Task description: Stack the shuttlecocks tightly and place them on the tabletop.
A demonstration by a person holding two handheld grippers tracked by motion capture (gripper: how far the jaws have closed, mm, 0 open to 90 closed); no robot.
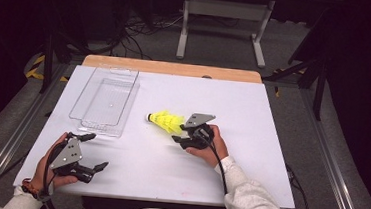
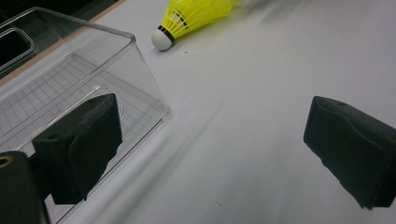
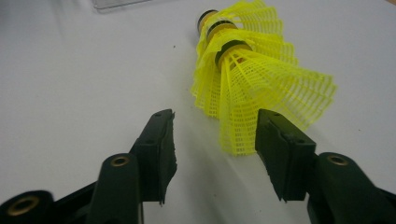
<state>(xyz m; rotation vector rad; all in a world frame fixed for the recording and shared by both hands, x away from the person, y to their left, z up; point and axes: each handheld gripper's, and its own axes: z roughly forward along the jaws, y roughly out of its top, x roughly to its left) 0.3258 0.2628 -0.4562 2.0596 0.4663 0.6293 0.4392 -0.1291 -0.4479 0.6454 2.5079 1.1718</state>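
A nested stack of yellow mesh shuttlecocks (image 1: 165,120) lies on its side mid-table, its white cork tip pointing left toward the clear plastic bin (image 1: 104,99). My right gripper (image 1: 177,133) is open just behind the skirt end. In the right gripper view the skirt (image 3: 254,79) reaches up to the gap, close to the right-hand jaw; the gripper (image 3: 215,140) holds nothing. My left gripper (image 1: 98,152) stands open near the front left, below the bin. Its view looks past the open gripper (image 2: 215,144) to the bin's corner (image 2: 135,60) and the shuttlecocks (image 2: 196,14) beyond.
The white table top (image 1: 249,154) ends in a wooden strip (image 1: 171,68) at the far side. The bin has nothing in it. Beyond the table are floor cables (image 1: 139,28) and a white stand's legs (image 1: 222,22).
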